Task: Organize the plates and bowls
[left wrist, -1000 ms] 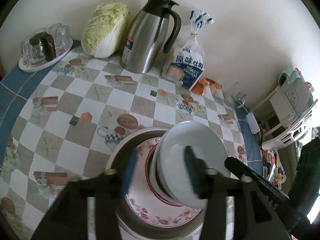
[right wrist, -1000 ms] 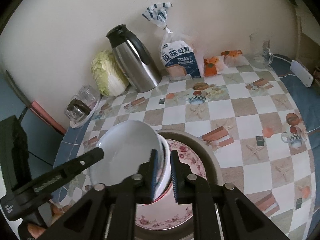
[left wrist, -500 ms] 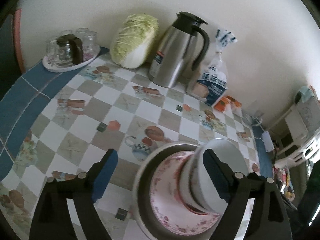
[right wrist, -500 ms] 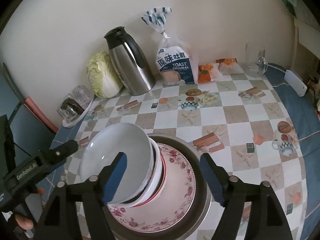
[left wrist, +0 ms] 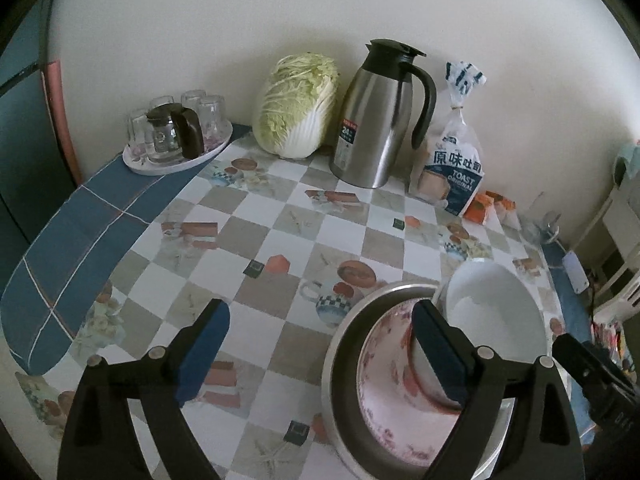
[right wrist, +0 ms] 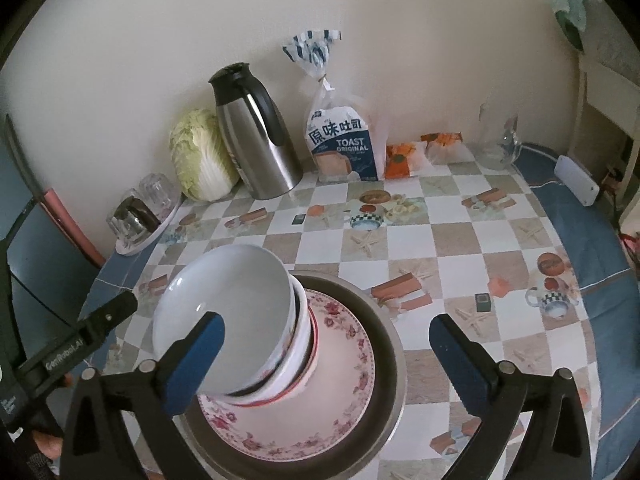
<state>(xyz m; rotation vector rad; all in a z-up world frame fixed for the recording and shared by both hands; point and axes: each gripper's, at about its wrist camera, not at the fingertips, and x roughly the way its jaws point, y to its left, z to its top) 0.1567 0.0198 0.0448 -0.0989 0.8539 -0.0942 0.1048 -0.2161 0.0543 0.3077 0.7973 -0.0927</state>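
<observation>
Both tools opening wide, nothing gripped: right tool, left tool. The stack of white ceramic bowls leans (tilted left) on the pink floral plate, lower centre of frame.

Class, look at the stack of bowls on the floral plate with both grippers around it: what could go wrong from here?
1. The stacked bowls lean off-centre on the floral plate; they might slide or topple.
2. The left gripper and right gripper are both opening, and a finger could clip the white top bowl's rim on withdrawal.
</observation>
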